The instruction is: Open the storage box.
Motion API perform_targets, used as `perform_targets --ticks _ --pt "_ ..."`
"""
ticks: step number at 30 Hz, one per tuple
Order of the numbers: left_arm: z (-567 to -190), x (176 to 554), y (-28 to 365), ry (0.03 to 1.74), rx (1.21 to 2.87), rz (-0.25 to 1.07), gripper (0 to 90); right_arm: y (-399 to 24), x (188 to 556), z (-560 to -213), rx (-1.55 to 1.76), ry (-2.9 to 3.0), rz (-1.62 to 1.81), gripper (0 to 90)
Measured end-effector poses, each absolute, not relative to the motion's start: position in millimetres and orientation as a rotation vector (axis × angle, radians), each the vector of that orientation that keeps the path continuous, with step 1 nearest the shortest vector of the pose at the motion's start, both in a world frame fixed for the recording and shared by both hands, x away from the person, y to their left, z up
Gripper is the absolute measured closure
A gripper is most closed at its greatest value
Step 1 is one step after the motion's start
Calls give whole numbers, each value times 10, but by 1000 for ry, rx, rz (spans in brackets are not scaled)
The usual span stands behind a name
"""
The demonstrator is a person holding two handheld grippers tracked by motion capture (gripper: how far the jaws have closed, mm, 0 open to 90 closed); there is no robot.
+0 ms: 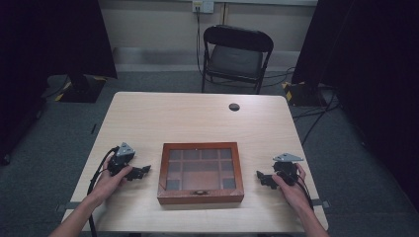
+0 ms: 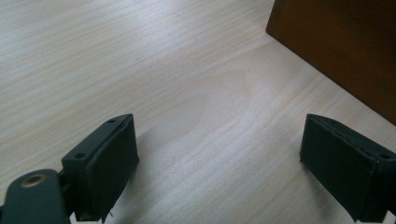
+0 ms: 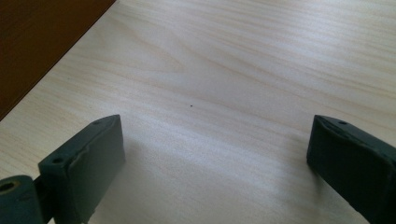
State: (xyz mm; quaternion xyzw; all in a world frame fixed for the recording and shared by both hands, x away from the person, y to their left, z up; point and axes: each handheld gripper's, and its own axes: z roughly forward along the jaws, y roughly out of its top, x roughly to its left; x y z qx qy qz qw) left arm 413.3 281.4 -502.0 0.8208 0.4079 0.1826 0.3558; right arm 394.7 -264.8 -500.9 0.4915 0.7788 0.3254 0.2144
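A brown wooden box [image 1: 200, 173] with a glass lid over several compartments lies shut near the front middle of the table. My left gripper [image 1: 143, 171] rests on the tabletop to the box's left, pointing toward it, with its jaws wide apart and nothing between them. My right gripper [image 1: 261, 177] rests to the box's right, also pointing at it, open and empty. In the left gripper view my left gripper [image 2: 219, 163] faces bare wood, with the box's side [image 2: 336, 42] at upper right. In the right gripper view my right gripper [image 3: 215, 163] sees the box's side [image 3: 42, 42] at upper left.
The light wooden table [image 1: 197, 118] has a small dark cable hole [image 1: 234, 106] near its far edge. A black folding chair [image 1: 236, 57] stands behind the table. Dark curtains hang at both sides, and cables lie on the grey floor.
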Motion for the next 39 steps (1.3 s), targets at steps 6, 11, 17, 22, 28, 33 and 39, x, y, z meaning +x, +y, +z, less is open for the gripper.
perform_targets --ticks 6,11,17,22,28,33,39 --pt "-5020 4134 2814 1054 2119 472 105 -2646 3946 -5007 1367 2161 901 36" --pt "-5020 4134 2813 1054 2119 472 105 -2640 3948 -4982 1365 2173 898 108" --pt "-5020 4134 2814 1054 2119 472 105 -2611 3951 -4858 1400 2152 927 167" --pt "-5020 4134 2814 1054 2119 472 105 -2556 3938 -4755 1359 2160 928 201" --pt "-5020 4134 2813 1055 2119 472 105 -2496 3911 -4625 1362 2190 994 259" --pt "-5020 4134 2814 1054 2119 471 105 -2466 3897 -4555 1377 2210 1037 285" --pt "-5020 4134 2814 1054 2120 472 105 -2394 3857 -4434 1332 2241 1122 352"
